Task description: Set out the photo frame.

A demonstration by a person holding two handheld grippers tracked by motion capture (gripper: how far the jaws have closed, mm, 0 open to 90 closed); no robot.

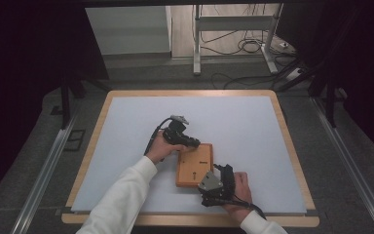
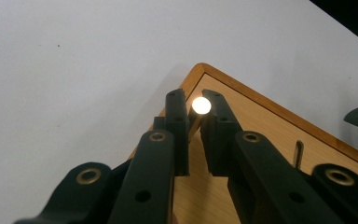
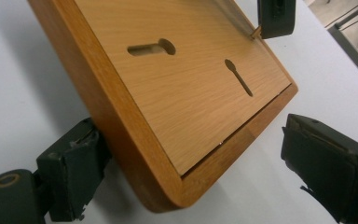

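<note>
High view, box: I see the box [image 1: 194, 165] flat on the mat [image 1: 126, 126], long axis running away from me.
Left gripper [image 1: 191, 142]: nearly closed on a small peg [image 2: 201, 105] at the box's far-left corner.
Right gripper [image 3: 191, 163]: jaws wide, straddling the near corner; one pad touches the side, the other stands clear.
Nearer hand: right, I judge, to clamp the near end.

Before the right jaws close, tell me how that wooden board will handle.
The wooden board looks rigid, so it likely won't flex. Lying flat on the white mat, it should slide rather than tip or roll. Its smooth, rounded edge may slip between the right gripper jaws.
</note>
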